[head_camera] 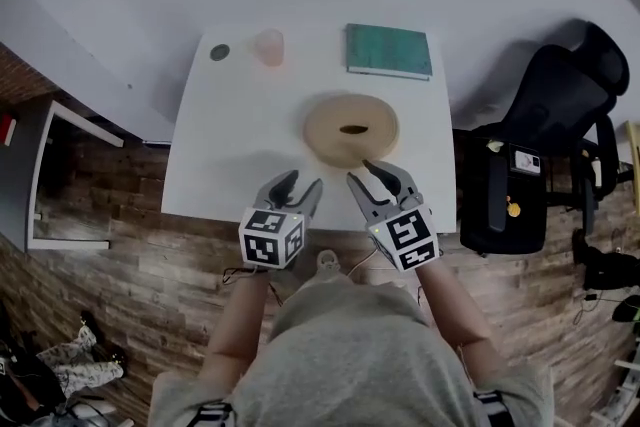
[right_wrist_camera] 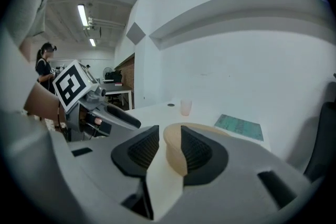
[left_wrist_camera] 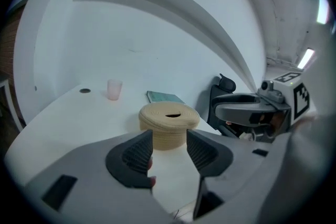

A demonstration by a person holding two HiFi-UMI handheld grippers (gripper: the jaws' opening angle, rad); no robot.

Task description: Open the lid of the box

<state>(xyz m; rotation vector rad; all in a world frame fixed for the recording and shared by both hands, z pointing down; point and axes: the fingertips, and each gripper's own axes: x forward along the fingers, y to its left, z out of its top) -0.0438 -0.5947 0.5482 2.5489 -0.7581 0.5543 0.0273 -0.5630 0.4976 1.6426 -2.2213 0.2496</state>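
A round tan woven box (head_camera: 351,128) with a slotted lid stands on the white table (head_camera: 230,155), lid in place. My left gripper (head_camera: 297,183) hovers near the table's front edge, left of the box, jaws parted and empty; in the left gripper view the box (left_wrist_camera: 168,124) lies ahead beyond the fingertips (left_wrist_camera: 169,145). My right gripper (head_camera: 378,174) sits just in front of the box's near rim, open, with nothing pressed between its pads. From the right gripper view the box's edge (right_wrist_camera: 172,149) shows past the jaw gap (right_wrist_camera: 169,146).
A pink cup (head_camera: 269,46), a small dark disc (head_camera: 219,52) and a green book (head_camera: 389,50) lie along the table's far edge. A black office chair (head_camera: 545,150) stands right of the table. Brick-patterned floor shows below the table.
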